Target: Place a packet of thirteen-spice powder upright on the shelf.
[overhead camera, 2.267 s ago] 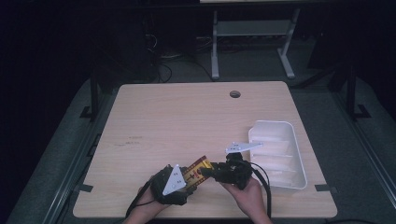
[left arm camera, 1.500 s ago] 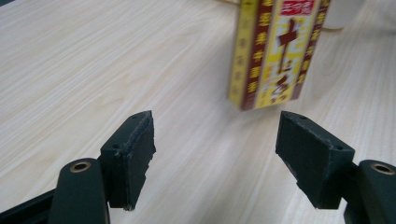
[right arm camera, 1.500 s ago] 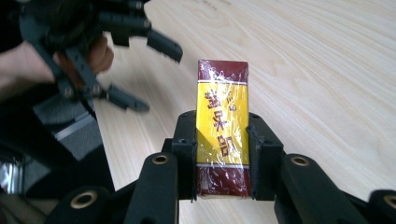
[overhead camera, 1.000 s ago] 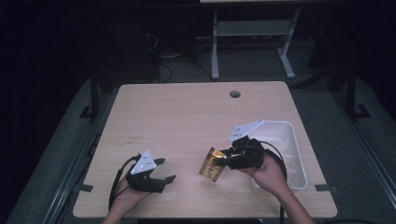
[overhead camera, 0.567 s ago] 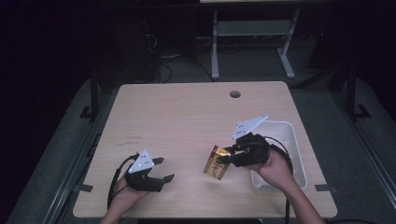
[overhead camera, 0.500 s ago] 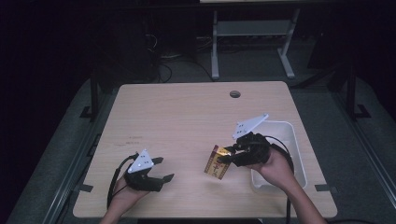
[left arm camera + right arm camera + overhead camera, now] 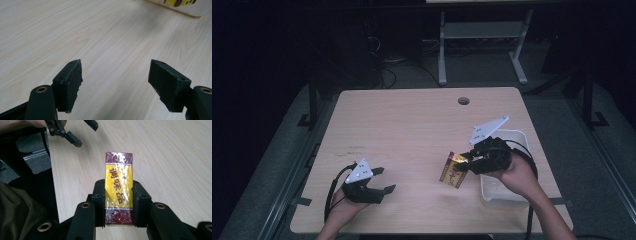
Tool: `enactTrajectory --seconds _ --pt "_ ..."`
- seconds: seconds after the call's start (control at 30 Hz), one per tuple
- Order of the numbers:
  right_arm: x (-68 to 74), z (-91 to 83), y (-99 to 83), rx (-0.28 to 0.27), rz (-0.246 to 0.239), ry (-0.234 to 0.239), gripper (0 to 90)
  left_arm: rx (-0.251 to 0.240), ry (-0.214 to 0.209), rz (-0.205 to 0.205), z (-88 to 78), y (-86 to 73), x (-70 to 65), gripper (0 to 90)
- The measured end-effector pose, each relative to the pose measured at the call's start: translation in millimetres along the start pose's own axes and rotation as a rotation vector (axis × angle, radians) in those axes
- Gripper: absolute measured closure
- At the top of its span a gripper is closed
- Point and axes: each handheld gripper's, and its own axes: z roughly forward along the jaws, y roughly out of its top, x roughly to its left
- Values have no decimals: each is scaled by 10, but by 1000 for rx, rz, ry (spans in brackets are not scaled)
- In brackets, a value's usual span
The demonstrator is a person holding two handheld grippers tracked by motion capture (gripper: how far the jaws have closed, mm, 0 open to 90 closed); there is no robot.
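- Two grippers work over a wooden table; the right gripper clamps a packet between its jaws, and the left gripper rests near the front left edge with its jaws partly apart and nothing between them.
- Packet: yellow with dark red ends and wrapped in clear film, it hangs lifted just above the table, right of centre and just left of the white tray. In the right gripper view the packet sits lengthways, gripped across its narrow sides close to its near end.
- Tray: it stands at the right edge of the table, partly under the right hand.
- Step in hand, as judged: carrying the packet to the tray. The grip sits near one end, so the free end may swing; a slow, level carry should keep it square.
- Advice: raise the packet above the tray's wall before crossing it, lower it flat inside, and only then part the jaws.
- Left gripper view: bare table lies between the pads, so this tool can stay parked, well apart from the carry.
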Motion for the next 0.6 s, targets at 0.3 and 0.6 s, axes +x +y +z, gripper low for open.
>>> enactTrajectory --seconds 0.3,0.6 --pt "-74 -189 -52 5 -6 -34 688 -2 1 -4 -5 -6 21 265" --pt "-164 -304 -101 9 -26 -54 687 -4 -2 -10 1 -12 28 264"
